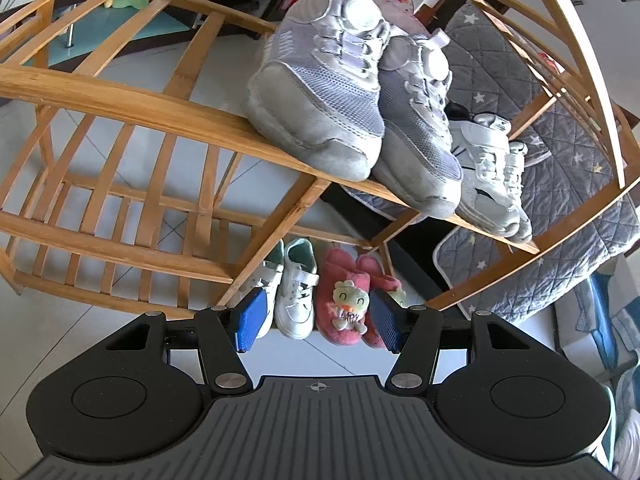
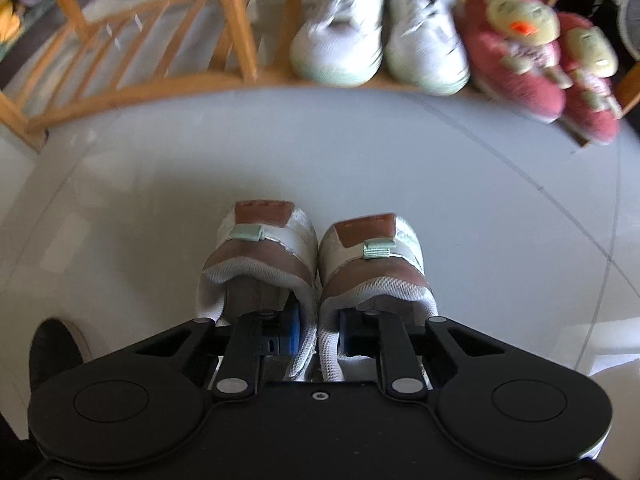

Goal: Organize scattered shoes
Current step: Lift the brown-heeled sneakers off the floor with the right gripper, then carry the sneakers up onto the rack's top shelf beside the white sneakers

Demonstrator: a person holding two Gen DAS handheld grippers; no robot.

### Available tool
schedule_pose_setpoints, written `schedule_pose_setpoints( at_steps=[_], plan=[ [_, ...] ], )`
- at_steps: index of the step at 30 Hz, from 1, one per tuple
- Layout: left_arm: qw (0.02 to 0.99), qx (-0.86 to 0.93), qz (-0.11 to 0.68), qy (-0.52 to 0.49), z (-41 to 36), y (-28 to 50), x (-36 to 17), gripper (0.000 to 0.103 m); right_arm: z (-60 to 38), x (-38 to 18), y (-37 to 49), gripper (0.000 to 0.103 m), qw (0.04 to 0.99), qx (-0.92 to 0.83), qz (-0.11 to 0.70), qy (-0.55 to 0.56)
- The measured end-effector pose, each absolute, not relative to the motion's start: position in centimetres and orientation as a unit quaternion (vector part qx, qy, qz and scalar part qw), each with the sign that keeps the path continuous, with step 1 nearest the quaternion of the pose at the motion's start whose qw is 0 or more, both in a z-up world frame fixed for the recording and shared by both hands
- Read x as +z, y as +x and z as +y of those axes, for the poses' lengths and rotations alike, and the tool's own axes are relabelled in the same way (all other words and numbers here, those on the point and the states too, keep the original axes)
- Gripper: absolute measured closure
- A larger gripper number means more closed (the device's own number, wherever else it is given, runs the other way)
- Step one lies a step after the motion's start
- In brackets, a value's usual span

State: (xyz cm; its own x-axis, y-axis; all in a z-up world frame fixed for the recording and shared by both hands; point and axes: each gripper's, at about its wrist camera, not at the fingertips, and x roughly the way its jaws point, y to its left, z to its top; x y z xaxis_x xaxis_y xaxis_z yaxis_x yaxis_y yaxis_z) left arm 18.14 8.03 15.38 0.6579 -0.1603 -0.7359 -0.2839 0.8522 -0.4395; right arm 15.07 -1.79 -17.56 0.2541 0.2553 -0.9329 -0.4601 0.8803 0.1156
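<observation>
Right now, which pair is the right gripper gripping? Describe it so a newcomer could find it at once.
Start at the wooden rack; on the pale floor in front of it stands one pair of shoes, heels together. The right gripper pinches their two inner collars. Unlike the white sneakers and pink slippers on the rack, they have brown heel patches and mint pull tabs.

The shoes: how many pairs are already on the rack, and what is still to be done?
Done: grey sneakers and white sneakers sit on an upper shelf of the wooden rack; white-mint sneakers and pink slippers are on the bottom shelf. In hand: the right tool pinches the inner collars of the brown-heeled pair together. The left tool is open and empty. Left: shelving this pair.
</observation>
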Motion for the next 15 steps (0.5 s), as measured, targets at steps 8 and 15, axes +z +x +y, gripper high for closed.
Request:
schedule_pose_setpoints(
  at_steps=[8,15],
  plan=[
    [0.871,0.039,0.407,-0.271,8.3,18.0,15.5,0.045,-5.0,-12.0,15.5,0.083,0.834,0.211,0.505,-0.067],
    [0.873,0.036,0.408,-0.266,7.9,18.0,15.5,0.045,-8.0,-5.6,17.1,0.083,0.852,0.204,0.479,-0.053]
  ],
)
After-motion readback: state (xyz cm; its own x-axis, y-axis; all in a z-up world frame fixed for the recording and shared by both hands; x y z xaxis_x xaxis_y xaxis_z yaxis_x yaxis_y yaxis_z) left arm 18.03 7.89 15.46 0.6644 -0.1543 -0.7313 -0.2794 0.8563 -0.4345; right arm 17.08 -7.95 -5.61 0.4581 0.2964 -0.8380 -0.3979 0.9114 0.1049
